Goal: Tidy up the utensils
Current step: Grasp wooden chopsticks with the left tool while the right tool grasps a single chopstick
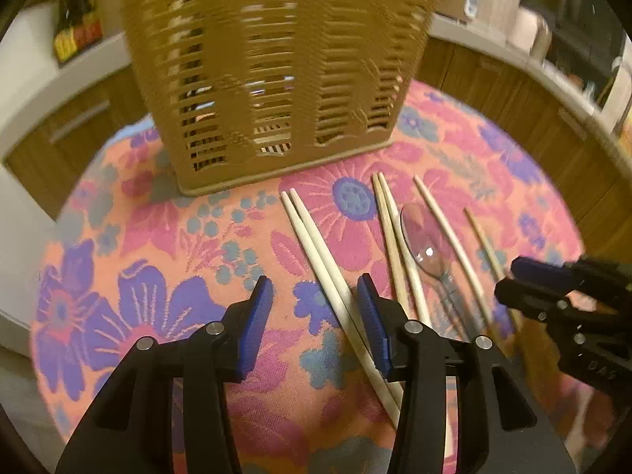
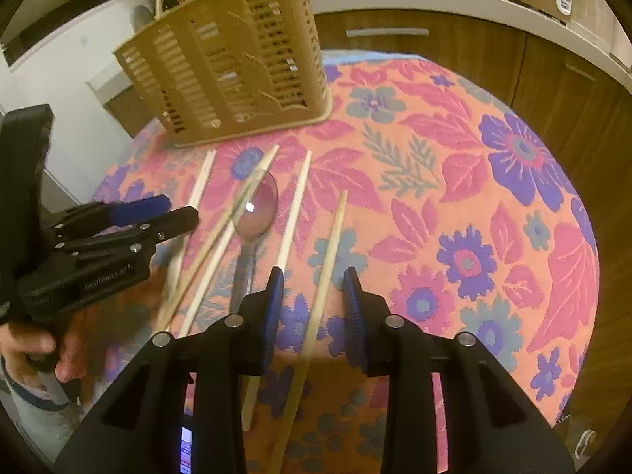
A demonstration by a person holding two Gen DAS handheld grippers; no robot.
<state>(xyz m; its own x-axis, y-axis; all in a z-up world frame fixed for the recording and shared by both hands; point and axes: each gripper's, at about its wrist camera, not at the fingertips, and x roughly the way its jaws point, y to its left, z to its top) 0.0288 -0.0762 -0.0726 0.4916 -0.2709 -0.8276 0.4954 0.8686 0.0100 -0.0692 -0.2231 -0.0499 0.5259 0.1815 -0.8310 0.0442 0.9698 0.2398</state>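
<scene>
A brown slatted basket (image 1: 276, 79) (image 2: 237, 67) stands at the far side of the floral table (image 1: 158, 260) (image 2: 474, 181). In front of it lie several pale chopsticks and a clear plastic spoon (image 1: 422, 237) (image 2: 256, 205). My left gripper (image 1: 314, 304) (image 2: 166, 211) is open over the leftmost chopstick pair (image 1: 316, 245), which runs between the jaws close to the right pad without being pressed. My right gripper (image 2: 314, 296) (image 1: 513, 276) is open around the rightmost single chopstick (image 2: 331, 237) (image 1: 486, 245), with gaps on both sides.
Another chopstick pair (image 1: 387, 229) and a single stick (image 1: 446, 233) flank the spoon. A hand (image 2: 35, 351) holds the left gripper. Wooden cabinets (image 2: 434, 51) and a white counter ring the round table. The table's right half holds only cloth.
</scene>
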